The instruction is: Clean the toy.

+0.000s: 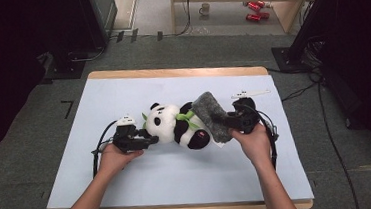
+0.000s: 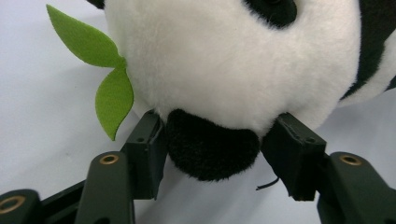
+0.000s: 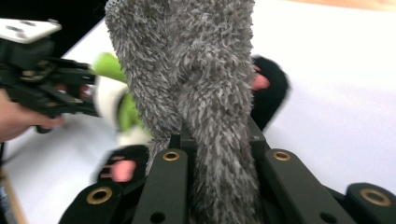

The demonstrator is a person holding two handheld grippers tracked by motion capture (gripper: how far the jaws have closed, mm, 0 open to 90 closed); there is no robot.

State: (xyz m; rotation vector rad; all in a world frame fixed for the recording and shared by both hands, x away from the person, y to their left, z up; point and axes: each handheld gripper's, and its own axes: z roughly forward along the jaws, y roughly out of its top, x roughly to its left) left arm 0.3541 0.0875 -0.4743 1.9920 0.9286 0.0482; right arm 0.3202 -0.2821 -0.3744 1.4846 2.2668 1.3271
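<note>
White sheet (image 1: 145, 188) lies bare around panda (image 1: 175, 123), front edge near.

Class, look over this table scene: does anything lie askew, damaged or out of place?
Nothing looks damaged or spilled. The black-and-white plush panda lies on its side on the pale blue table cover, and a shaggy grey cloth hangs partly over its body, pinched in the right claw.

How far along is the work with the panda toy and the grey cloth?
Done: the right hand-held gripper is shut on the fluffy grey cloth, which hangs over the panda toy. In hand: the left hand-held gripper brackets the panda's black ear beside the green leaves. Left: probably wiping or covering the panda.
</note>
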